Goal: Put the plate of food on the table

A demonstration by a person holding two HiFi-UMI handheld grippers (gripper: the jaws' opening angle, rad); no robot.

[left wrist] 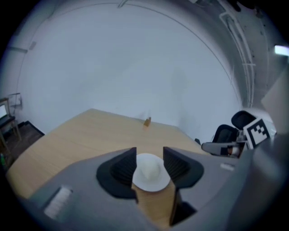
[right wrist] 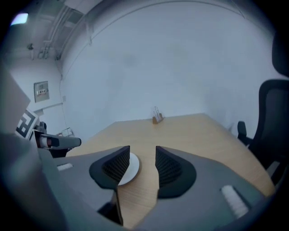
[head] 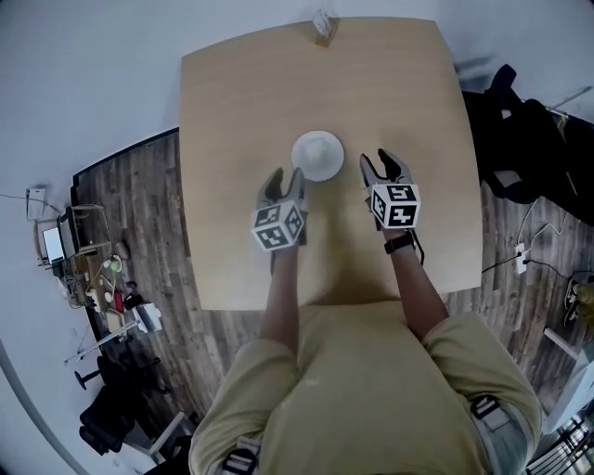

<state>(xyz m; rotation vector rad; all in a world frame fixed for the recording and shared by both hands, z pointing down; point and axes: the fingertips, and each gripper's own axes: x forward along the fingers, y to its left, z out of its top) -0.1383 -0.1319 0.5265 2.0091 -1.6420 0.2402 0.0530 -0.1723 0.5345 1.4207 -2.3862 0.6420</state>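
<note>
Beside the plate, both grippers hover, fingers apart.

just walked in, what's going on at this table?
A person stands over the wooden table with a handheld tool in each hand. The white plate, with a pale mound of food on it, sits flat near the table's middle. The left tool is at the plate's near-left edge, jaws apart; the plate shows in the gap but is not clamped. The right tool is just right of the plate, open, with nothing between its jaws. A small holder stands at the far edge.
</note>
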